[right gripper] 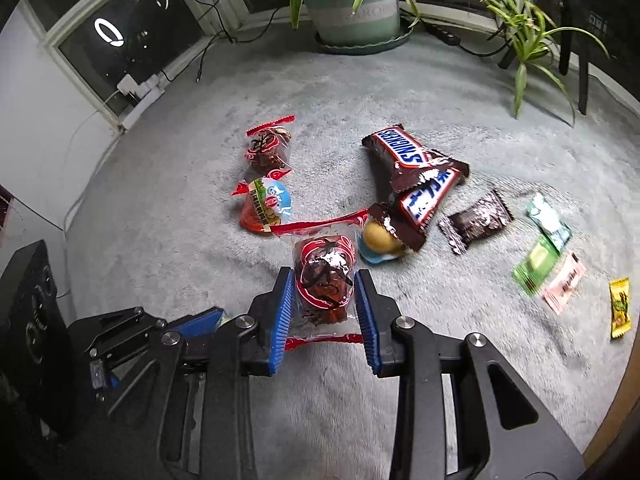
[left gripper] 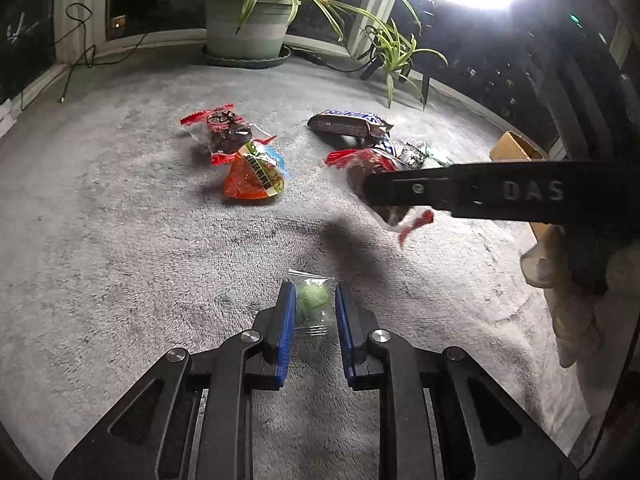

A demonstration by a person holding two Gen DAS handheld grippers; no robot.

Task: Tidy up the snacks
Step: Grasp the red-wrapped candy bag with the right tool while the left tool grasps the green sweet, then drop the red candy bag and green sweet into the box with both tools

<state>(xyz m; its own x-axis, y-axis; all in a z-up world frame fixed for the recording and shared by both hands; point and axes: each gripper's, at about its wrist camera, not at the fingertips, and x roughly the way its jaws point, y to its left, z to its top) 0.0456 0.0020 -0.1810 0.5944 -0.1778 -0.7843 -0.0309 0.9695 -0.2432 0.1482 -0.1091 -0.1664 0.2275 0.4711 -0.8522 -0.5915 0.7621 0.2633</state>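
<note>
My left gripper [left gripper: 312, 294] is shut on a small clear packet with a green candy [left gripper: 313, 300], low over the grey plush cloth [left gripper: 120, 220]. My right gripper [right gripper: 324, 282] grips a clear red-edged packet of dark dried fruit [right gripper: 326, 264] by its sides, its blue pads pressing the wrapper. In the left wrist view that gripper [left gripper: 384, 196] shows side on, over the same packet [left gripper: 372, 160]. Loose on the cloth lie a matching red packet [right gripper: 269, 148], an orange jelly cup [right gripper: 266, 206], two Snickers bars [right gripper: 400, 148], a yellow jelly cup [right gripper: 378, 240] and a dark packet [right gripper: 476, 220].
Several small green, pink and yellow packets [right gripper: 534, 266] lie at the right. At the back stand a potted plant [left gripper: 248, 24] and a smaller plant [right gripper: 524, 40], with cables by the window. A cardboard box [left gripper: 514, 148] sits far right. A gloved hand [left gripper: 568, 280] holds the right gripper.
</note>
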